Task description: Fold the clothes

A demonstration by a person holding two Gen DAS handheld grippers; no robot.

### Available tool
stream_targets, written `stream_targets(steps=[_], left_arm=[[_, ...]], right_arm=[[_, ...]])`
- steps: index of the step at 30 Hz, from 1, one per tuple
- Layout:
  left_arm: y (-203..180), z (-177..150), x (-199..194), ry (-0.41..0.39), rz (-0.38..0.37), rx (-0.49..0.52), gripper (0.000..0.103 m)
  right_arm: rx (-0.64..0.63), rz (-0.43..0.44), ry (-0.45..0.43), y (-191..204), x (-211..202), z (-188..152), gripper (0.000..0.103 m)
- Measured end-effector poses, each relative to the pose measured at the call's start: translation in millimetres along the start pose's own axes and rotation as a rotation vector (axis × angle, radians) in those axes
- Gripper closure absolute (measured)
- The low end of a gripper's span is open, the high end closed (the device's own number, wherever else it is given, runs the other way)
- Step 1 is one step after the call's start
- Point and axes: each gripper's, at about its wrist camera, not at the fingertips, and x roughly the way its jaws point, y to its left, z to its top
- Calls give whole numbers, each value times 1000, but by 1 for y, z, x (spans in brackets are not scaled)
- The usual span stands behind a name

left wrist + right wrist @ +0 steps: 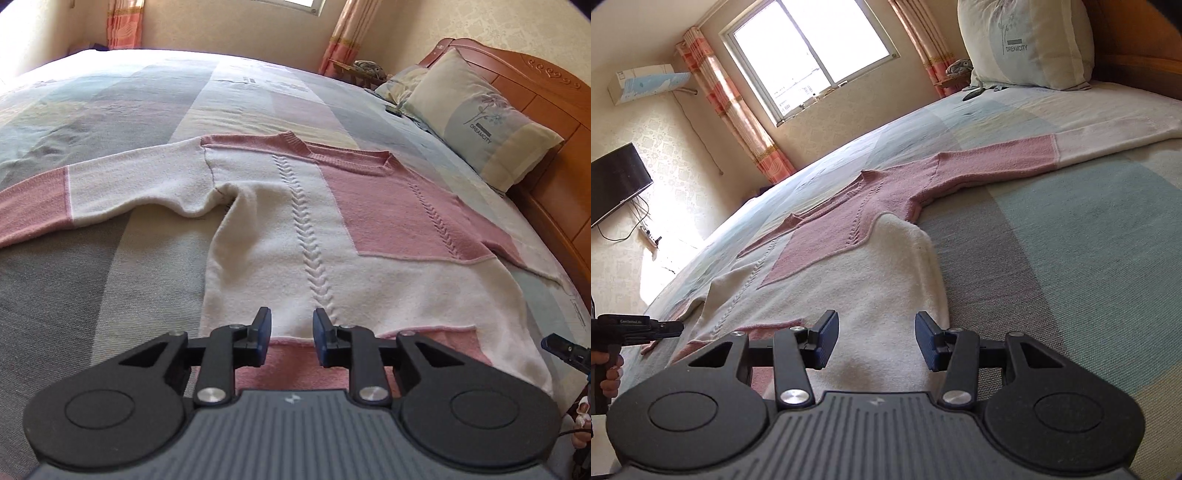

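Both claws gape over the sweater hem.

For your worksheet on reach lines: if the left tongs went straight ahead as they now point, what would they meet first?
Probably the sweater: the open left tongs point along its white body by the pink hem, though their height above it is unclear.

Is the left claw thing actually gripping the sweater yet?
Apart. The left wrist view shows the left gripper open, with the sweater lying flat in the gap, unpinched.
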Motion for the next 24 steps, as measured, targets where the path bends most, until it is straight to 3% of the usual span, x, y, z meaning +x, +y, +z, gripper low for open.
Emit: stream_targets(steps=[2, 5, 7, 10, 14, 21, 23, 24], left_arm=[[-21, -8, 9, 23, -66, 43, 75], [-34, -24, 29, 72, -101, 47, 73], [-34, -32, 35, 65, -119, 20, 72], [-31, -39, 36, 41, -151, -32, 63], [-27, -41, 34, 28, -174, -41, 62], [-19, -43, 36, 14, -217, -67, 61], [-18, -44, 35, 9, -224, -63, 61], [-18, -44, 35, 8, -227, -63, 61]], right_arm=[[40, 15, -21, -12, -1, 11, 51], [135, 70, -27, -35, 12, 38, 51], [193, 87, 17, -52, 40, 60, 51], [279, 111, 84, -76, 82, 92, 51], [324, 96, 185, -85, 146, 115, 51], [169, 34, 177, -50, 185, 124, 53], [92, -16, 172, -39, 185, 122, 62], [56, -33, 177, -35, 187, 121, 85]])
